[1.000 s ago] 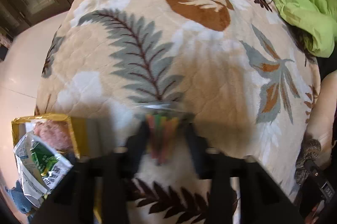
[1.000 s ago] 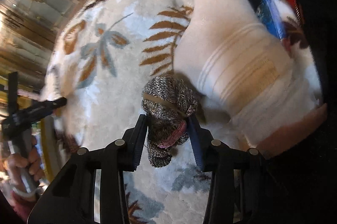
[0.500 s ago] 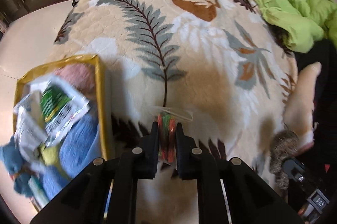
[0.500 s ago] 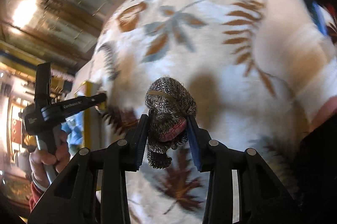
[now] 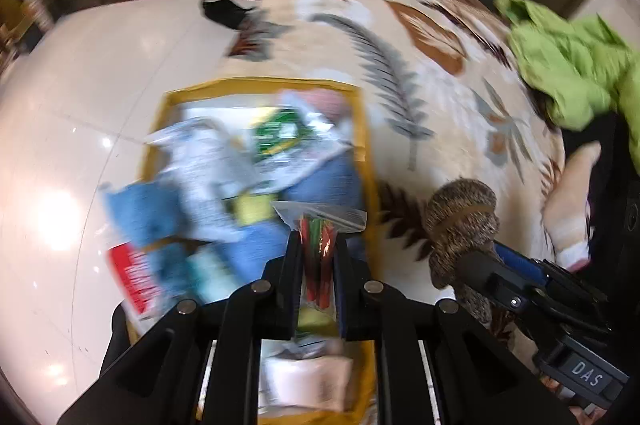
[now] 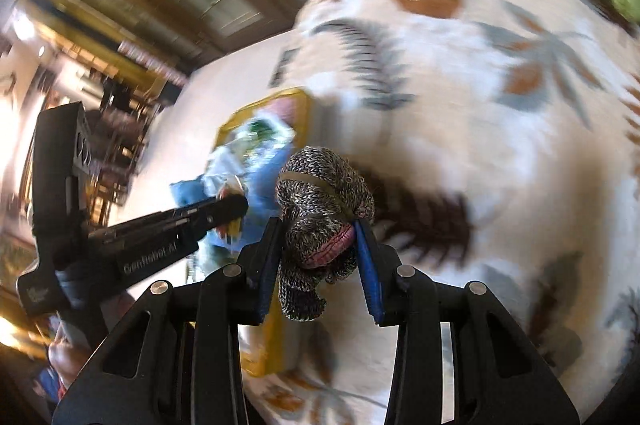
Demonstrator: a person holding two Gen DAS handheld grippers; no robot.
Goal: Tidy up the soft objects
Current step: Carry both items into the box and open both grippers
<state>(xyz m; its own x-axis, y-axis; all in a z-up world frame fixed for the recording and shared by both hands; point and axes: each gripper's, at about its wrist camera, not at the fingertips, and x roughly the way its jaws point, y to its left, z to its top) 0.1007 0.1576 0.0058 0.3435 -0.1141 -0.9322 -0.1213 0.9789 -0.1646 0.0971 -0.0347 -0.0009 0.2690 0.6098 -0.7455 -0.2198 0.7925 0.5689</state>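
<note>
Carrying step in hand, judged from the load in each claw and the nearness of the box. Largest, the leaf-patterned blanket (image 5: 440, 97), spread beside the white floor (image 5: 80, 113), with a green garment (image 5: 568, 73) bunched at its far right edge. Next, the yellow-rimmed box (image 5: 362, 129) at the blanket's edge, already holding blue cloth and crinkled packets; blur too strong to name each piece. Right claw (image 6: 320, 245) clamped on a grey knitted bundle (image 6: 320, 185), hanging over the blanket near the box. Left claw (image 5: 318, 265) pressed together on a small clear bag (image 5: 320, 221) of red and green strips, hanging over the box. Next move probably: lower over the box, then part the jaws above a free spot, without pushing on the packets. Near end of the box cut off behind the claw arms; contents of the small bag hard to make out.
</note>
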